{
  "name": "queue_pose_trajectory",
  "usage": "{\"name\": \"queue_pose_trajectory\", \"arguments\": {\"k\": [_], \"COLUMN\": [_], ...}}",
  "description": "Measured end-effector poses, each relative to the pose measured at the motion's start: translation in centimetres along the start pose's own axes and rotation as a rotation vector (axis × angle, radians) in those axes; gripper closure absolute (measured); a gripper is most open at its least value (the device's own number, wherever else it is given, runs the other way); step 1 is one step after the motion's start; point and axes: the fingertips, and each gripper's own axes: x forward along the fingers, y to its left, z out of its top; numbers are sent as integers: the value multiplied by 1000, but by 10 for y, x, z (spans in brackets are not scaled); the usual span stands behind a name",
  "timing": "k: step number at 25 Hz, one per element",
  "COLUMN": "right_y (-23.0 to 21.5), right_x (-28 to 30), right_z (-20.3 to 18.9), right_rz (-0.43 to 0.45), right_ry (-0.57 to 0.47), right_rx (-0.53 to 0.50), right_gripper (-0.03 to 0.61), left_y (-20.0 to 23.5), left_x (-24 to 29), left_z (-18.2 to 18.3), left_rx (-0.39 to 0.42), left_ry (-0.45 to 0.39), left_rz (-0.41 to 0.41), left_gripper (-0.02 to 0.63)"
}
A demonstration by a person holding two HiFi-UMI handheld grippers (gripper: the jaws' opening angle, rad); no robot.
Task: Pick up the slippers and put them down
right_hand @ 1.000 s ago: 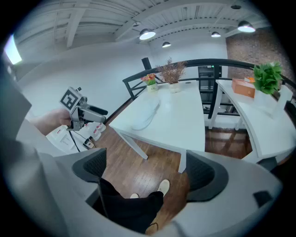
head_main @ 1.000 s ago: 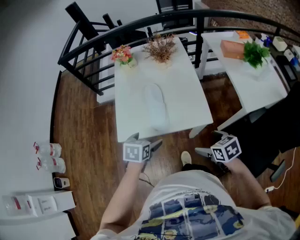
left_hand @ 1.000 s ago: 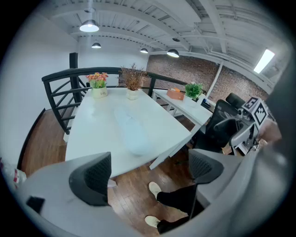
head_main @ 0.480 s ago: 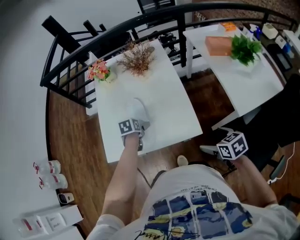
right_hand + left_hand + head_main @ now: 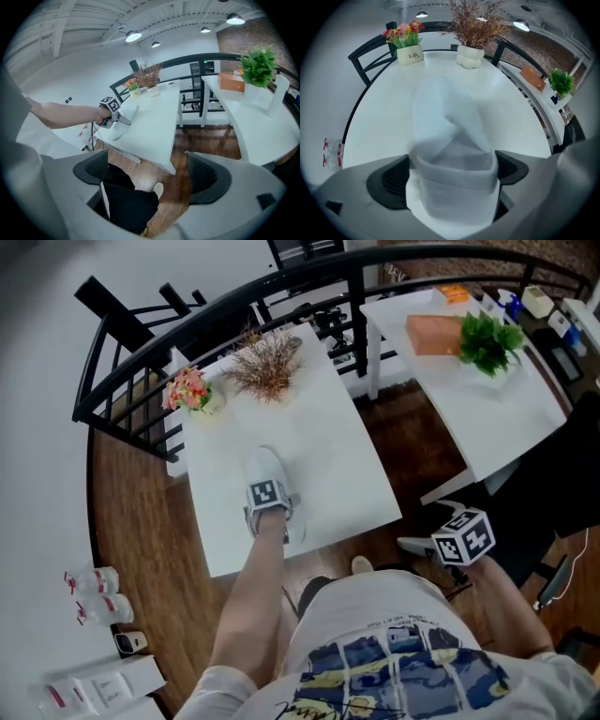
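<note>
**Desk:** What have your left tongs got?

**Me:** My left tongs (image 5: 452,174) are clenched on the near end of a soft white fabric slipper (image 5: 449,123). A dark ribbed pad (image 5: 391,180) presses in on each side, and the fabric is bunched and creased where they squeeze it.

**Desk:** Where does the slipper sit?

**Me:** It is on the long white bench (image 5: 328,451), towards the front edge and pointing lengthwise away from me. From the right gripper view its far end rests on the bench top. I cannot tell whether the gripped end is raised.

**Desk:** And the other side?

**Me:** My right tongs (image 5: 147,176) are released, with the jaws wide apart and nothing between them. They hang off the bench's front corner, well apart from the slipper, over my dark trousers and the brown wooden floor (image 5: 206,136).

**Desk:** Anything else on that bench?

**Me:** At the far end there is a small white pot of red and pink flowers (image 5: 408,46). Just beside it is a white vase of dry brown twigs (image 5: 471,44). Both stand upright, well apart from the slipper. A black curved railing (image 5: 216,320) runs behind them. To my right is a second white table (image 5: 506,418), carrying a leafy green plant (image 5: 487,337) and an orange box (image 5: 429,334).
</note>
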Motion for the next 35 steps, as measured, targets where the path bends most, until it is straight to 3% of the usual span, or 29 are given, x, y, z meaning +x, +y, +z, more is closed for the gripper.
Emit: {"name": "queue_pose_trajectory", "arguments": {"k": [2,11,17,29,35], "right_y": [2,26,86,331,461], "right_x": [2,20,51,102,121], "right_z": [4,13,22,-14,-67], "right_rz": [12,101,185,338,389], "right_ry": [7,38,73,149,204], "right_rx": [-9,-101,-245,-488,-582], "right_gripper": [25,37,37,37,37], "left_y": [-5,17,67,258,362], "left_x": [-5,-49,-98,-209,-254], "left_z": [1,-21,-66,-262,-388], "left_rx": [0,-14,-48,-198,-287], "left_ry": [-7,-86,-141,-207,-221], "left_rz": [-26,-38,-51,-5,34], "left_gripper": [160,169,169,170,170]}}
